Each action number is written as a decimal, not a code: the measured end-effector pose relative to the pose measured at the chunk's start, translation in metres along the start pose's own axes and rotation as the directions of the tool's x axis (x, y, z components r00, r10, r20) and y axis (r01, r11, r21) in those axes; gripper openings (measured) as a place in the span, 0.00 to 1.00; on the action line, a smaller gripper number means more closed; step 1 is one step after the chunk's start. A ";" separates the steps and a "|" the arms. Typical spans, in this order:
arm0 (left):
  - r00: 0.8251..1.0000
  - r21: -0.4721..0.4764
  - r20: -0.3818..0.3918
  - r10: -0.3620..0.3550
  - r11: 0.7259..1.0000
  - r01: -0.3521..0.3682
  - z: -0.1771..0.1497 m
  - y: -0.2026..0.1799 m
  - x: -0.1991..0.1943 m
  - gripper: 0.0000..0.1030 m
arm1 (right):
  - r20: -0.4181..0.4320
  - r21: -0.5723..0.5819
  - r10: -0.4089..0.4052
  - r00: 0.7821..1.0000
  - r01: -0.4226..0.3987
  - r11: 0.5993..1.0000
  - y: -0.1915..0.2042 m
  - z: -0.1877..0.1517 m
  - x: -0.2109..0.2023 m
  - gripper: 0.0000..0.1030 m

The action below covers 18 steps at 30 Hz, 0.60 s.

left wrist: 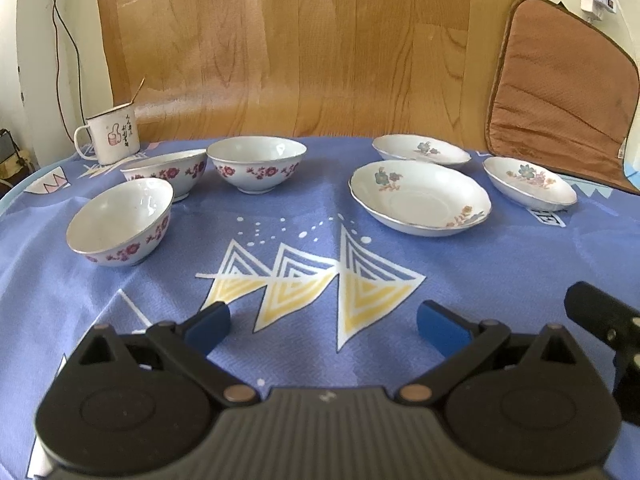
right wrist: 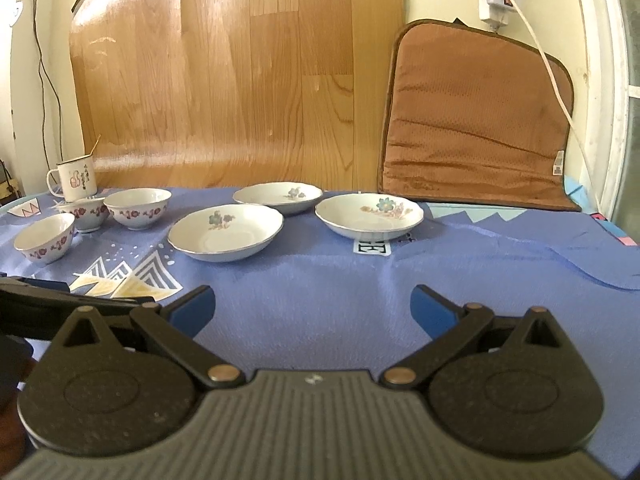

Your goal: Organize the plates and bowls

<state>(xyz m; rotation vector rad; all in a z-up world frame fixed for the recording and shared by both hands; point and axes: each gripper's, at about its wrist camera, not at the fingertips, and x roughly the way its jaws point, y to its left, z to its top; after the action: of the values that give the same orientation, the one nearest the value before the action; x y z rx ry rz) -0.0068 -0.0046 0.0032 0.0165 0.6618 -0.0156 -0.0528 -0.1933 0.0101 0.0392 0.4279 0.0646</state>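
Note:
Three white bowls with red flowers stand apart at the left: a near bowl [left wrist: 120,222] [right wrist: 45,239], a back-left bowl [left wrist: 166,172] [right wrist: 86,212] and a middle bowl [left wrist: 256,164] [right wrist: 138,208]. Three shallow white plates with blue flowers lie separately at the right: a near plate [left wrist: 420,198] [right wrist: 226,232], a far plate [left wrist: 420,148] [right wrist: 278,197] and a right plate [left wrist: 530,186] [right wrist: 369,216]. My left gripper [left wrist: 323,326] is open and empty above the cloth, well short of the dishes. My right gripper [right wrist: 313,308] is open and empty, to the right of the left one.
A blue patterned tablecloth [left wrist: 304,240] covers the table. An enamel mug [left wrist: 112,134] [right wrist: 76,180] with a stick in it stands at the back left. A wooden board [left wrist: 280,48] and a brown cushion [left wrist: 560,96] [right wrist: 476,120] lean at the back.

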 end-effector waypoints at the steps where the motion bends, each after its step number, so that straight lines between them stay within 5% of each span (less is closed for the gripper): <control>1: 1.000 0.000 0.007 0.001 1.000 -0.001 0.000 0.000 -0.001 1.00 | 0.003 0.001 0.001 1.000 -0.001 1.000 0.000 0.000 0.000 1.00; 18: 0.998 0.000 0.055 0.002 1.000 -0.003 -0.002 -0.001 -0.007 1.00 | 0.032 0.026 0.017 0.999 -0.018 0.999 -0.003 -0.001 -0.006 1.00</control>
<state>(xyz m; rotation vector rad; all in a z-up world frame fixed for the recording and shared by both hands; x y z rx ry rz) -0.0135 -0.0057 0.0064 0.0173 0.6067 -0.0138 -0.0582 -0.1964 0.0119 0.0702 0.3969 0.0757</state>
